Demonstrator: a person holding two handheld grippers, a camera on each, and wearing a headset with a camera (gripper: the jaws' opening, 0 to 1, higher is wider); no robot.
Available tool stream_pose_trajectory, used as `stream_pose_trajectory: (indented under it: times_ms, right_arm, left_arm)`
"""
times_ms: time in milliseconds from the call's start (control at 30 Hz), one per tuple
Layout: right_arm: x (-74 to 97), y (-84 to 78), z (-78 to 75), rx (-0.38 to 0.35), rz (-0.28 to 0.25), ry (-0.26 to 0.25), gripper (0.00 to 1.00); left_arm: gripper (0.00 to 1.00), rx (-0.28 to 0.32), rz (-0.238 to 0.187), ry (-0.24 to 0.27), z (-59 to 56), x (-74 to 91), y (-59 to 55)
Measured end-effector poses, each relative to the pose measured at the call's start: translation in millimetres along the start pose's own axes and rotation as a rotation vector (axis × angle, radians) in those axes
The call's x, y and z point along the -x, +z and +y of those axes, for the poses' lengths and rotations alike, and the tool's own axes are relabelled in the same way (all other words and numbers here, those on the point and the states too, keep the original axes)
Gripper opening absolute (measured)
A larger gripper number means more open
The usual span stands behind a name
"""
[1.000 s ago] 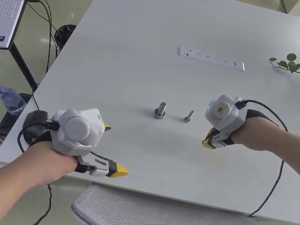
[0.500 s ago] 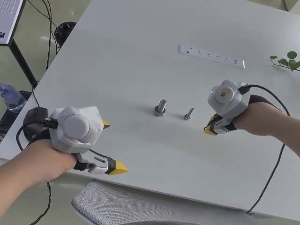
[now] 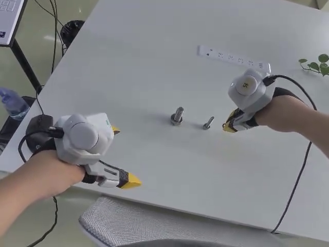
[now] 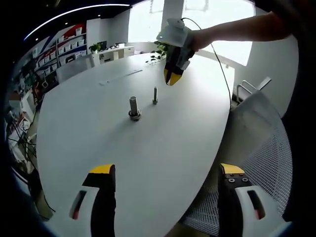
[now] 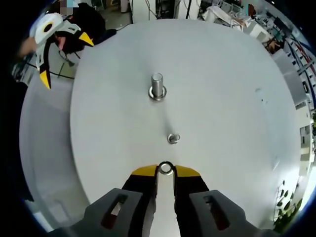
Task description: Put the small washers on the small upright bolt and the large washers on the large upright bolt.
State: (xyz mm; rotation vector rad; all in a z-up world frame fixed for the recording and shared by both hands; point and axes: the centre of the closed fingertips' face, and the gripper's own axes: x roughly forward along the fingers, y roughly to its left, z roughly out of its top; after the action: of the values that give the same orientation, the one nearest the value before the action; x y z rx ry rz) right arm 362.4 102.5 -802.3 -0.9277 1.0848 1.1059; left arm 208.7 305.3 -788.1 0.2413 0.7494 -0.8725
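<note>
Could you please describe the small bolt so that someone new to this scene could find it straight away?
On the white table, nearer the person than the power strip, two bolts stand upright side by side. The small bolt is the one closer to the right gripper, which pinches a washer. It is thinner and shorter than the large bolt beside it.

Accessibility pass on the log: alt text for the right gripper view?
The right tongs pinch a washer just short of the small upright bolt on a white table. The large upright bolt stands beyond; the left tongs hang open at upper left.
</note>
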Motion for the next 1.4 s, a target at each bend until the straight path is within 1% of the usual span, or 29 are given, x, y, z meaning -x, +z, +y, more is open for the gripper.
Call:
stream_pose_trajectory:
  times_ms: [200, 233, 267, 433, 567, 633, 667, 733, 900, 967, 1400]
  right_arm:
    - [1.4, 12.7, -5.3, 0.007, -0.018, -0.006, 0.12]
    - [-1.3, 14.8, -10.9, 0.006, -0.021, -0.005, 0.12]
    - [-1.9, 16.6, -11.9, 0.008, -0.024, -0.005, 0.12]
    - [-3.2, 24.1, -13.3, 0.019, -0.029, -0.002, 0.12]
    - [-4.0, 30.2, -14.2, 0.026, -0.037, 0.000, 0.12]
    - [-4.6, 32.4, -13.7, 0.026, -0.041, 0.003, 0.12]
    - [-5.5, 33.2, -13.2, 0.026, -0.040, 0.006, 0.12]
    - [-11.1, 33.2, -17.6, 0.031, -0.033, 0.011, 0.12]
    - [-16.6, 34.0, -19.2, 0.037, -0.027, 0.016, 0.12]
    - [-18.1, 33.7, -19.1, 0.039, -0.024, 0.019, 0.12]
    - [-23.5, 34.0, -16.8, 0.054, -0.012, 0.025, 0.12]
  left_arm:
    - [0.86, 0.007, 0.000, 0.004, 3.8, -2.4, 0.7]
    - [0.86, 0.007, 0.000, 0.004, 4.2, -3.0, 0.6]
    - [0.87, 0.008, 0.000, 0.004, 4.4, -3.4, 0.5]
    - [0.91, 0.015, -0.010, 0.012, 7.2, -5.3, 2.6]
    - [0.92, 0.017, -0.011, 0.021, 10.9, -6.5, 3.3]
    - [0.93, 0.021, -0.013, 0.018, 12.0, -6.9, 3.5]
    - [0.93, 0.022, -0.013, 0.017, 12.9, -7.0, 3.4]
    - [0.93, 0.024, -0.013, 0.013, 12.9, -7.2, 3.1]
    - [0.91, 0.024, -0.006, 0.007, 14.8, -7.4, 0.4]
    - [0.90, 0.023, 0.001, 0.004, 14.2, -7.3, -1.9]
    - [0.87, 0.030, 0.010, -0.003, 15.8, -8.5, -4.8]
